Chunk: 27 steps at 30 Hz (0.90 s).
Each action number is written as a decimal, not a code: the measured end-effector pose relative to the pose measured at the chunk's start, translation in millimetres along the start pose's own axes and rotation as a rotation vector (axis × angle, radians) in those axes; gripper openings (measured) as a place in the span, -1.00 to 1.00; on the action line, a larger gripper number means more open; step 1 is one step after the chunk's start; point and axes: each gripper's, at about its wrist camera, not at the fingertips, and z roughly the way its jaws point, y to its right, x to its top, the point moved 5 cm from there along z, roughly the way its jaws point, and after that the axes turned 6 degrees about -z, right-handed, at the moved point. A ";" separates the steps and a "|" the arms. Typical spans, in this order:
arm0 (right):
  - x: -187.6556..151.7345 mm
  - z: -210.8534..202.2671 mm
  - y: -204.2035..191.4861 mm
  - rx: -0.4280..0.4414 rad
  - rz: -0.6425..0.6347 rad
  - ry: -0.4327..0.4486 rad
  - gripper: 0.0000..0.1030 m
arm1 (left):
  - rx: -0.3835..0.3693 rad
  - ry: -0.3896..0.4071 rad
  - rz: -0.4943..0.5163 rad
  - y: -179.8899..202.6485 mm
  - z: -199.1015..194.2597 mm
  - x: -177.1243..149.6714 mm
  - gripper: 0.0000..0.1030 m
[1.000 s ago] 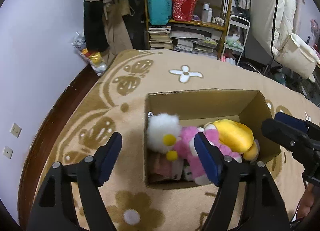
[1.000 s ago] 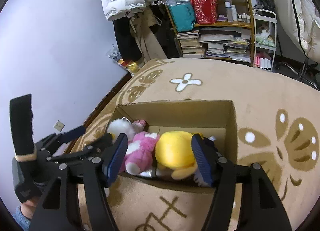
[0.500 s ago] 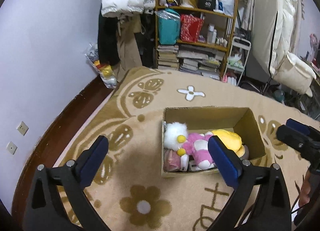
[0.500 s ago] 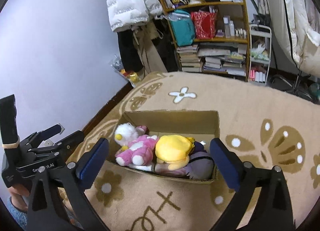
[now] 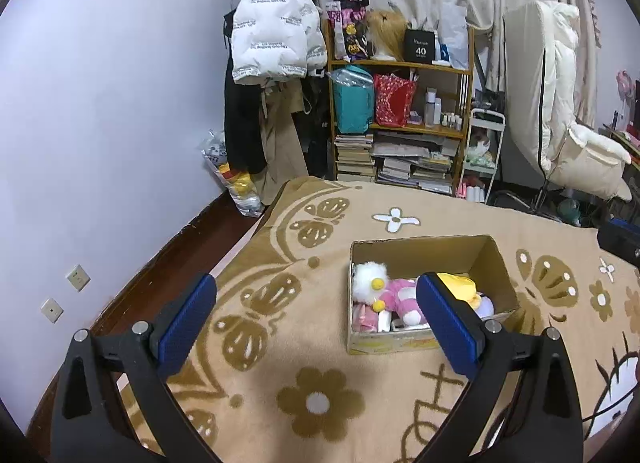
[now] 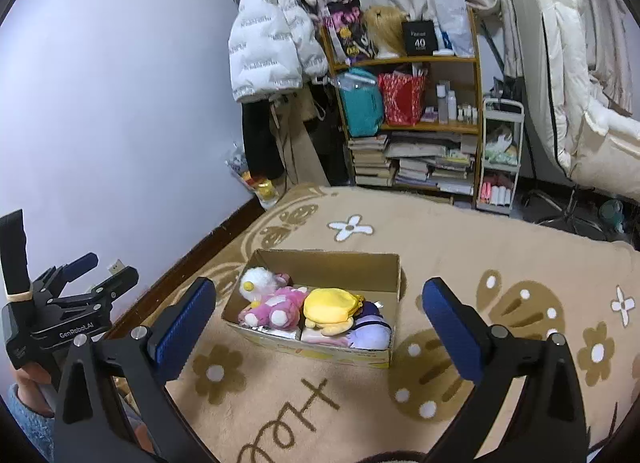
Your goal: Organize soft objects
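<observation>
An open cardboard box (image 5: 424,249) (image 6: 332,263) stands on the tan patterned rug. Inside lie a white fluffy toy with a yellow beak (image 5: 370,283) (image 6: 258,280), a pink and white plush (image 5: 400,299) (image 6: 276,305), a yellow plush (image 5: 460,287) (image 6: 326,305) and a pale purple one (image 6: 370,335). My left gripper (image 5: 316,317) hangs open above the rug, back from the box, its blue pads empty. My right gripper (image 6: 318,321) is open too, raised in front of the box, nothing between its pads. The left gripper body (image 6: 60,315) shows at the left edge of the right wrist view.
A wooden shelf (image 5: 400,119) with books, bags and bottles stands against the far wall beside hanging coats (image 5: 272,43). A white cart (image 6: 500,155) and a cream padded chair (image 5: 576,151) are at the right. Dark wood floor (image 5: 160,275) borders the rug's left edge.
Both grippers opened wide, let go of the plush toys in the box, and pulled back and up. The box now looks smaller and farther off in both views.
</observation>
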 end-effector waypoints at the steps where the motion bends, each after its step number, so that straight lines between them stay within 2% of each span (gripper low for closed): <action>1: -0.5 -5.6 0.0 0.000 -0.001 0.009 1.00 | -0.001 0.008 -0.001 -1.7 -5.4 -0.8 0.93; 6: -11.7 -25.0 -3.1 -0.001 -0.034 0.030 1.00 | 0.003 0.076 0.031 -7.2 -35.6 -5.4 0.93; 13: -44.0 -34.9 -7.5 0.011 -0.037 0.053 1.00 | -0.019 0.137 0.003 -11.9 -62.7 -21.4 0.94; 21: -71.0 -28.0 -5.5 0.011 -0.028 0.078 1.00 | -0.021 0.154 -0.014 -11.4 -66.9 -41.8 0.94; 27: -85.5 -20.1 -0.5 0.000 -0.039 0.093 1.00 | -0.019 0.137 -0.009 -12.5 -51.6 -58.4 0.94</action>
